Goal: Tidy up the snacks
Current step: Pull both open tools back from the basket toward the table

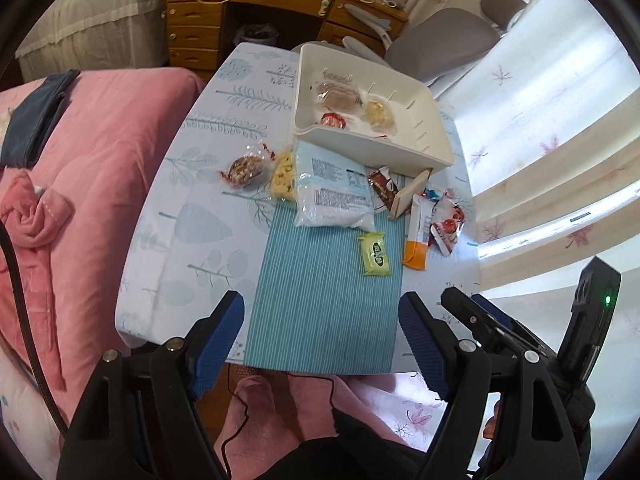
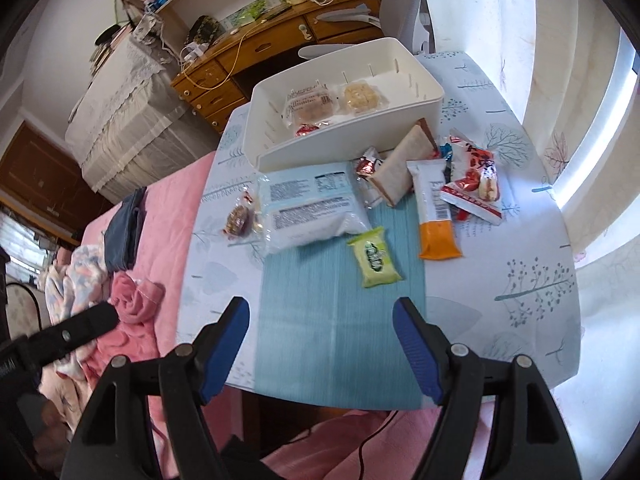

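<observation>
The right gripper (image 2: 321, 344) is hanging over the near edge of the teal striped placemat (image 2: 336, 320), its blue-padded jaws spread wide and gripping nothing. The left gripper (image 1: 322, 344) is waiting beside it, equally spread and empty. Straight ahead of both, the small yellow-green snack packet (image 2: 373, 257) is lying nearest, its long axis running roughly away from the grippers, and it looks slightly closer to the right one. Beyond it, other wrapped snacks are lying scattered, and the white rectangular plastic bin (image 2: 344, 140) is already holding three at the table's far end.
</observation>
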Demonstrator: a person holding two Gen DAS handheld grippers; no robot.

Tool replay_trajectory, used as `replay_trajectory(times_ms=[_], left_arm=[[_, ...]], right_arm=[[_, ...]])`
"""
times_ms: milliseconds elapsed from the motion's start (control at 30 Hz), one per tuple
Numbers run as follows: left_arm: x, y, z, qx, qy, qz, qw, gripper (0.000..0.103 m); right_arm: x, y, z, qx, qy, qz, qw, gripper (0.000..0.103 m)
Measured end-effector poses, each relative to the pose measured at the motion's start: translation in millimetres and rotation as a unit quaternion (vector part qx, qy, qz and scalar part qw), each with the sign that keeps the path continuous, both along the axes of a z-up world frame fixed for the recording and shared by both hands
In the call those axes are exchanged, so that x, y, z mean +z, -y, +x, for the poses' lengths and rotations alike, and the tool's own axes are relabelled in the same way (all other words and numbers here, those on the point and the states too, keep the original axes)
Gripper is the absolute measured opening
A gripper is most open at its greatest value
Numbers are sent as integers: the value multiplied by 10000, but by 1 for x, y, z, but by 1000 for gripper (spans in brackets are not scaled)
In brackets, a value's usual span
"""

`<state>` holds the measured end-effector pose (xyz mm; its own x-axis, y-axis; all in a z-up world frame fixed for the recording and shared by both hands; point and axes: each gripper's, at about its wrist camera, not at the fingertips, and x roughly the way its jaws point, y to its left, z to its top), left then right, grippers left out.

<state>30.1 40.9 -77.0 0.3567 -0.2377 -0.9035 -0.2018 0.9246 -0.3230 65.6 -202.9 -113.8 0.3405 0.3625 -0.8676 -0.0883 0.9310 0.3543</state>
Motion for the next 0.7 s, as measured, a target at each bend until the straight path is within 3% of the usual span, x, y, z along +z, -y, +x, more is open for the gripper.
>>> replay_trajectory(times_ms=[367, 700], left_arm=[[-39, 56, 14, 69, -26, 223, 9997, 78], [-81, 111, 43, 239, -154, 176, 9994, 78]], right_arm=[[-22, 32, 9, 912, 315, -358, 9947, 75], [-53, 67, 41, 1649, 183, -418, 9853, 75]])
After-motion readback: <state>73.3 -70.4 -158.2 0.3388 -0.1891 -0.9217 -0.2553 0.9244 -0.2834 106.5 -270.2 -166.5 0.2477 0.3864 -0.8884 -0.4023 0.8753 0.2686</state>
